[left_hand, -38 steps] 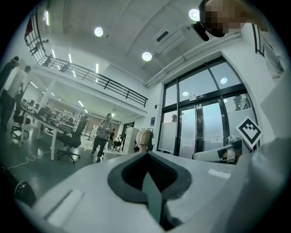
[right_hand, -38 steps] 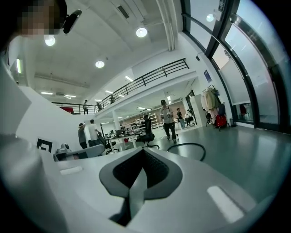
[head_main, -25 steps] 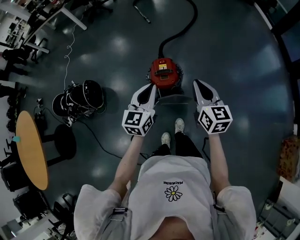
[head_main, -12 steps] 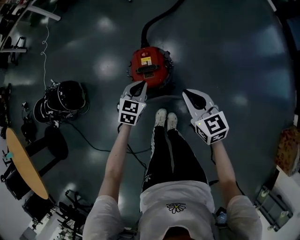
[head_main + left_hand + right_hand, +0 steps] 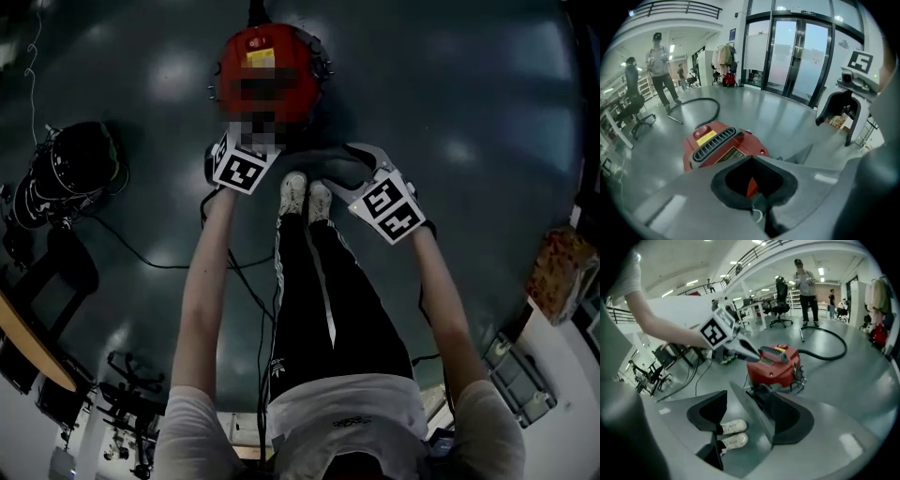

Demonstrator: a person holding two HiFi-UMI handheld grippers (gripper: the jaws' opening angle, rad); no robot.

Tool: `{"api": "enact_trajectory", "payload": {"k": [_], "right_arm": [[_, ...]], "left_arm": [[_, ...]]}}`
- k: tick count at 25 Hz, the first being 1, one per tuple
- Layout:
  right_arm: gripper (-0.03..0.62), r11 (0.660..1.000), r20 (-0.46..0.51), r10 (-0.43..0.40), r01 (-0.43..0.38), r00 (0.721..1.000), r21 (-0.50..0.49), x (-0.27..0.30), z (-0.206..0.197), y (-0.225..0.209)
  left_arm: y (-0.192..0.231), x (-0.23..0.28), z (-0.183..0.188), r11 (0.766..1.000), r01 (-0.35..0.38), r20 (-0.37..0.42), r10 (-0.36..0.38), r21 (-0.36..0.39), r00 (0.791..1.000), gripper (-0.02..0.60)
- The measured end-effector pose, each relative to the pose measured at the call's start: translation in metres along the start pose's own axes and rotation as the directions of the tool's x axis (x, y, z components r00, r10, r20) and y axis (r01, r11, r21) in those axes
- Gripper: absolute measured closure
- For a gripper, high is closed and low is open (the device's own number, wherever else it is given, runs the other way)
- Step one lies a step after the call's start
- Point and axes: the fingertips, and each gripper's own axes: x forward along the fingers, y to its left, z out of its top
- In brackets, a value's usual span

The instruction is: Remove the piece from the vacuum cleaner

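The red vacuum cleaner (image 5: 267,56) stands on the dark floor just ahead of the person's white shoes (image 5: 305,197); part of its top is under a mosaic patch. It also shows in the left gripper view (image 5: 717,143) and the right gripper view (image 5: 776,366). A black hose (image 5: 829,352) leaves its back. My left gripper (image 5: 234,150) is shut and empty, its tips at the vacuum's near top edge (image 5: 752,159). My right gripper (image 5: 323,167) is open and empty, low at the vacuum's front right (image 5: 740,399). I cannot pick out which part is the piece.
A black machine with tangled cables (image 5: 70,169) lies on the floor to the left, and a cable (image 5: 159,258) runs from it past the legs. A person (image 5: 658,63) stands far off by desks and office chairs. A patterned box (image 5: 553,272) sits at the right.
The person has bent down over the vacuum cleaner, which now sits much closer. Both grippers have dropped to its front, the left onto its top edge.
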Motion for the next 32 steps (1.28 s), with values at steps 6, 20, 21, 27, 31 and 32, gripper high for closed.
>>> {"api": "enact_trajectory", "payload": {"k": [6,20,21,27,31,32], "right_arm": [[0.299,0.982,-0.294,-0.033,-0.023,0.955,-0.187,0.077,-0.069,-0.015],[0.557,0.954,-0.419,-0.199,0.078,0.886,-0.290,0.115,-0.108,-0.028],[0.557,0.956,-0.417,-0.195,0.076,0.888,-0.285,0.115,-0.108,-0.027],[0.557,0.961,-0.418,-0.147,0.029,0.897,-0.276,0.111,-0.124,-0.002],[0.557,0.961,-0.469,-0.093,-0.045,0.878,-0.274,0.116,-0.155,0.031],[0.557,0.964,-0.475,-0.088,-0.045,0.876,-0.261,0.115,-0.164,0.036]], "left_arm": [[-0.002,0.029,-0.020,0.999,0.036,-0.072,-0.036,-0.007,0.997,0.580],[-0.004,0.031,-0.021,0.995,0.077,-0.161,-0.085,-0.057,0.983,0.580],[-0.003,0.031,-0.021,0.995,0.079,-0.161,-0.087,-0.060,0.983,0.580],[-0.004,0.032,-0.021,0.997,0.066,-0.179,-0.074,-0.047,0.981,0.580],[-0.003,0.032,-0.022,0.997,0.059,-0.182,-0.066,-0.044,0.981,0.580],[-0.003,0.032,-0.022,0.997,0.057,-0.179,-0.065,-0.046,0.982,0.580]]}}
